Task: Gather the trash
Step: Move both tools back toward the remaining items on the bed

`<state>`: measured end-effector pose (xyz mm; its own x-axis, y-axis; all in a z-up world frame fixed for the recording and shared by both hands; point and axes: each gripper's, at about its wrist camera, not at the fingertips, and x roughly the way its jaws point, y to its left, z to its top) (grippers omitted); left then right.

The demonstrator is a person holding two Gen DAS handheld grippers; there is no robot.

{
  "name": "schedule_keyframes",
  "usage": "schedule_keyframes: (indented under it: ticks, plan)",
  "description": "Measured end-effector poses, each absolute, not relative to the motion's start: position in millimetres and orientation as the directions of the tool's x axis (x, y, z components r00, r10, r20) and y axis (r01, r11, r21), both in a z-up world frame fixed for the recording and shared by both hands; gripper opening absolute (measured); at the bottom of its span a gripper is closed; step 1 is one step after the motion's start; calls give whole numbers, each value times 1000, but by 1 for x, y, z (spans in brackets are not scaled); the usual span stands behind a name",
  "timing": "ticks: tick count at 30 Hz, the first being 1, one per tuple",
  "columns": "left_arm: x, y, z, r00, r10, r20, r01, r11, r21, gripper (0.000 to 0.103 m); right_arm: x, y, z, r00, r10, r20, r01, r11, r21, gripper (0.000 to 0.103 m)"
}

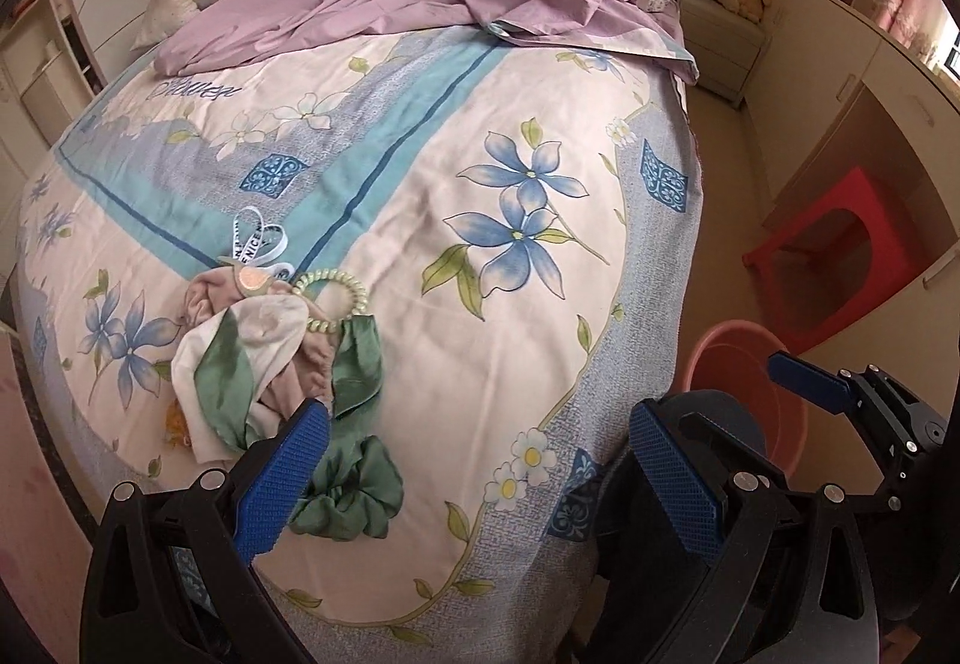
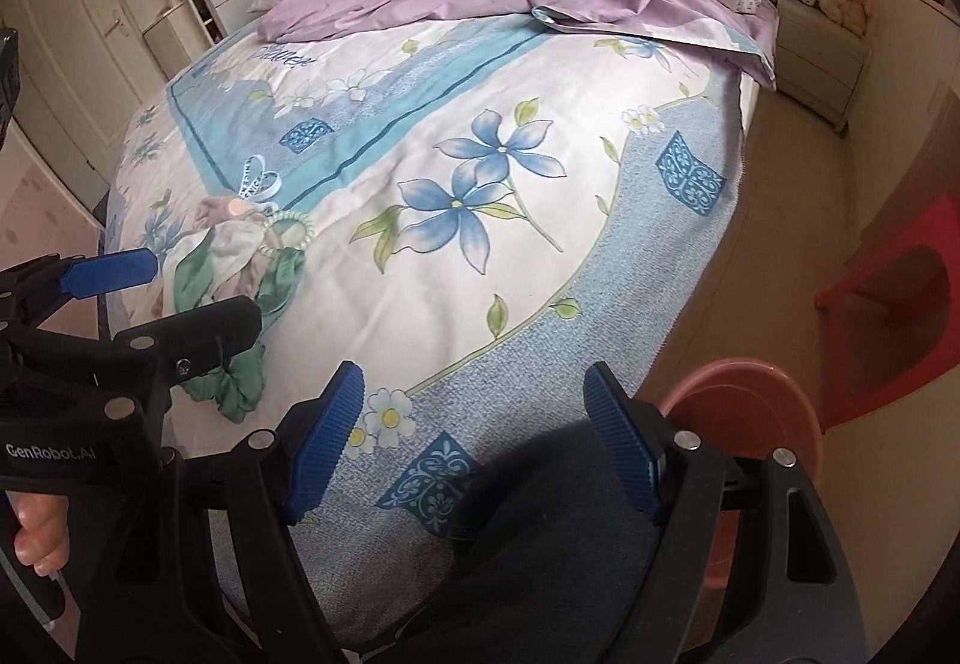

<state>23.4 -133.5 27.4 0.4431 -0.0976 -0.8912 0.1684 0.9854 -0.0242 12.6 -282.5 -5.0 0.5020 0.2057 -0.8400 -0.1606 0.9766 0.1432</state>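
While apart, both grippers (image 1: 480, 460) (image 2: 474, 418), seemingly empty.

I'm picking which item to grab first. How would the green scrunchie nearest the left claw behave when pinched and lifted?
The green scrunchie looks like soft gathered satin, so it would probably squash flat and hang limp. Its sheen suggests it may slip between the pads. It lies apart from the fabric pile, so likely lifts alone.

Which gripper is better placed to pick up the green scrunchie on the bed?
Left. The open left gripper has one finger beside the green scrunchie. The right gripper, also open, hangs nearer the pink bucket.
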Motion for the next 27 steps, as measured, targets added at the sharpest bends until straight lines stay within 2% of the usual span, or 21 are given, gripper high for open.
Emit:
schedule_keyframes:
  ticks: [17,27]
  plan:
    - [4,-17,21,449,-1,-893,-25,1000,-14,98,7,-179,-15,416,285,-864,-351,926,137,74]
    - [-3,27,21,457,19,-890,-87,996,-23,98,2,-127,-25,363,312,-878,-447,885,130,74]
